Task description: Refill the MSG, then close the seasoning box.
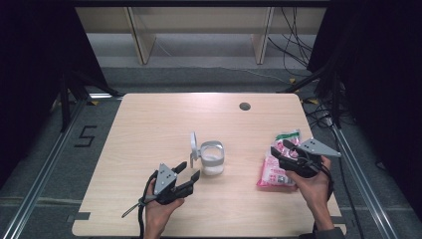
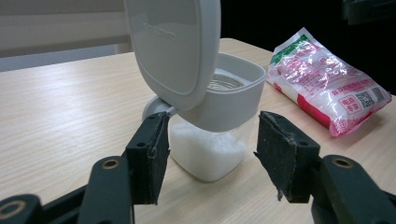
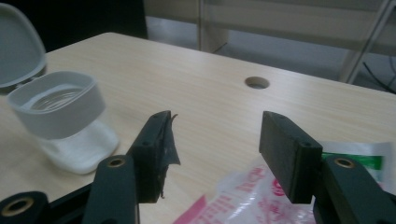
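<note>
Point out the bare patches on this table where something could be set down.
The table is bare across its far half, behind the open-lidded container up to the cable hole, and along its left side. The near strip is bare between the left gripper and the bag. It is crowded at the right gripper over the bag.

The pale wooden bench (image 1: 149, 124) carries an open-lidded jar (image 1: 212, 159) just beyond the left fingers (image 2: 148, 154) and a pink packet (image 1: 274, 174) under the right fingers (image 3: 289, 149).

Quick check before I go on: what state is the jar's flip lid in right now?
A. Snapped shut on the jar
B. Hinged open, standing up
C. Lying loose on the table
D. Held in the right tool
B: the lid stands raised on its hinge over the jar, whose mouth is uncovered; neither tool touches it.
</note>
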`<state>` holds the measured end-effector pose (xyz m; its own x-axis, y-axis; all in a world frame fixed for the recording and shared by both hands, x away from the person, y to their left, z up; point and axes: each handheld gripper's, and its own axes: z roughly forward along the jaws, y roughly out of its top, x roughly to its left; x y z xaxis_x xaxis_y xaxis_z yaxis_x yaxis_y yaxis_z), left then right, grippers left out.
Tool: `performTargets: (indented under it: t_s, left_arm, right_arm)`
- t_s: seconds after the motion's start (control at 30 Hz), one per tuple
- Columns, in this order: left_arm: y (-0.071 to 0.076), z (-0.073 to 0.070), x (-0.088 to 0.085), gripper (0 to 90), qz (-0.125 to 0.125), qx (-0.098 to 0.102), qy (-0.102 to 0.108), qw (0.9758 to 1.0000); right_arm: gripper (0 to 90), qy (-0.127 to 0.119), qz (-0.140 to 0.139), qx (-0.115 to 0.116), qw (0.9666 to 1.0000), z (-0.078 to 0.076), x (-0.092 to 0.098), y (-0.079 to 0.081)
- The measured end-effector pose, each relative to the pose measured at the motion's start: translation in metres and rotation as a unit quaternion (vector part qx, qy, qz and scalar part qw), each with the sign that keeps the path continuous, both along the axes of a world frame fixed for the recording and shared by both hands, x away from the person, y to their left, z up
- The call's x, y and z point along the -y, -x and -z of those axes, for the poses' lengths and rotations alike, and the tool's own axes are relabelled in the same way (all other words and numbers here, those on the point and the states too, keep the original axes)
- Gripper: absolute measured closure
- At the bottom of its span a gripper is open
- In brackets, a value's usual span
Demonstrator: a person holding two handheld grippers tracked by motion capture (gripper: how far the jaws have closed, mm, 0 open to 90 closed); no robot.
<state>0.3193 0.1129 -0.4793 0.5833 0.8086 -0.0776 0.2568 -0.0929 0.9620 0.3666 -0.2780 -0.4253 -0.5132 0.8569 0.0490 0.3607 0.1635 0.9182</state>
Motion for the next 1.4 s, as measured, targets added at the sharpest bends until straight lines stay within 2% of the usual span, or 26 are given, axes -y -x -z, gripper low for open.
performTargets:
  t_s: [0.03,0.07,0.1,0.13,0.2,0.27,0.3,0.33,0.4,0.43,0.5,0.57,0.63,0.7,0.83,0.9,0.93,0.97,1.0,1.07,1.13,1.17,1.2,1.27,1.33,1.4]
  left_arm:
    - [0.0,0.0,-0.001,43.1,0.001,0.001,-0.001,1.0]
    - [0.0,0.0,-0.002,43.0,-0.001,0.001,-0.001,1.0]
    - [0.0,-0.001,-0.002,43.0,-0.002,0.002,0.001,1.0]
    - [-0.001,-0.001,-0.003,43.1,-0.002,0.004,-0.002,1.0]
    - [-0.001,-0.002,-0.005,43.1,-0.001,0.006,-0.004,1.0]
    - [-0.002,-0.002,-0.006,43.3,-0.003,0.006,0.003,1.0]
    - [-0.002,-0.003,-0.007,43.6,-0.003,0.006,-0.002,1.0]
    - [-0.001,-0.003,-0.007,43.7,-0.007,0.006,0.004,0.9999]
    - [-0.002,-0.005,-0.009,44.1,-0.007,0.007,-0.001,1.0]
    - [-0.002,-0.006,-0.011,44.3,-0.008,0.006,-0.002,0.9999]
    - [-0.003,-0.007,-0.014,45.0,-0.012,0.007,-0.002,0.9999]
    - [-0.004,-0.009,-0.017,45.8,-0.016,0.008,-0.003,0.9998]
    - [-0.005,-0.01,-0.02,45.9,-0.02,0.01,-0.004,0.9997]
    - [-0.007,-0.012,-0.023,46.2,-0.022,0.015,-0.006,0.9996]
    - [-0.008,-0.014,-0.028,47.3,-0.03,0.013,-0.011,0.9994]
    - [-0.009,-0.015,-0.03,47.2,-0.034,0.01,-0.009,0.9993]
    - [-0.01,-0.015,-0.03,47.3,-0.034,0.012,-0.008,0.9993]
    - [-0.011,-0.015,-0.03,47.3,-0.034,0.012,-0.009,0.9993]
    - [-0.012,-0.015,-0.031,47.3,-0.032,0.013,-0.012,0.9993]
    - [-0.013,-0.016,-0.031,47.4,-0.032,0.013,-0.013,0.9993]
    - [-0.014,-0.016,-0.032,47.5,-0.035,0.012,-0.012,0.9992]
    - [-0.016,-0.017,-0.032,47.7,-0.036,0.013,-0.011,0.9992]
    - [-0.016,-0.017,-0.032,48.6,-0.035,0.012,-0.011,0.9992]
    - [-0.018,-0.019,-0.032,49.6,-0.034,0.011,-0.01,0.9993]
    - [-0.019,-0.019,-0.032,50.4,-0.034,0.011,-0.011,0.9993]
    - [-0.021,-0.02,-0.033,53.6,-0.031,0.012,-0.008,0.9994]
  right_arm:
    - [43.9,-0.001,-0.011,-0.002,0.9999,0.002,-0.004,0.001]
    - [43.4,0.006,-0.019,0.011,0.9997,0.004,-0.007,0.0]
    - [42.9,0.004,-0.029,-0.001,0.9996,0.005,-0.01,0.002]
    - [42.4,0.012,-0.039,0.003,0.9992,0.006,-0.012,0.002]
    - [41.6,0.005,-0.042,-0.006,0.9991,0.01,-0.017,0.005]
    - [41.3,0.016,-0.053,-0.002,0.9985,0.015,-0.019,0.005]
    - [41.2,0.009,-0.052,-0.018,0.9984,0.016,-0.021,0.007]
    - [41.2,0.008,-0.056,-0.014,0.9983,0.02,-0.022,0.008]
    - [40.9,0.007,-0.055,-0.029,0.998,0.024,-0.024,0.011]
    - [40.9,0.015,-0.065,-0.019,0.9976,0.026,-0.023,0.009]
    - [40.7,0.018,-0.072,-0.028,0.9969,0.03,-0.024,0.011]
    - [40.3,0.014,-0.064,-0.039,0.9971,0.034,-0.028,0.015]
    - [40.3,0.021,-0.077,-0.035,0.9962,0.036,-0.028,0.014]
    - [40.0,0.021,-0.071,-0.043,0.9963,0.038,-0.028,0.017]
    - [39.8,0.028,-0.082,-0.04,0.9954,0.04,-0.027,0.018]
    - [39.7,0.015,-0.08,-0.047,0.9956,0.041,-0.029,0.022]
    - [39.6,0.015,-0.078,-0.049,0.9957,0.041,-0.029,0.023]
    - [39.6,0.027,-0.083,-0.045,0.9952,0.041,-0.027,0.022]
    - [39.5,0.02,-0.08,-0.052,0.9952,0.041,-0.028,0.024]
    - [39.3,0.022,-0.085,-0.044,0.9952,0.043,-0.027,0.024]
    - [39.3,0.016,-0.08,-0.052,0.9953,0.043,-0.028,0.026]
    - [39.3,0.026,-0.086,-0.048,0.9948,0.043,-0.026,0.026]
    - [39.2,0.016,-0.077,-0.054,0.9954,0.044,-0.028,0.029]
    - [39.2,0.015,-0.079,-0.055,0.9952,0.044,-0.028,0.03]
    - [39.2,0.027,-0.088,-0.049,0.9946,0.044,-0.026,0.028]
    - [39.2,0.02,-0.084,-0.053,0.9949,0.045,-0.027,0.03]
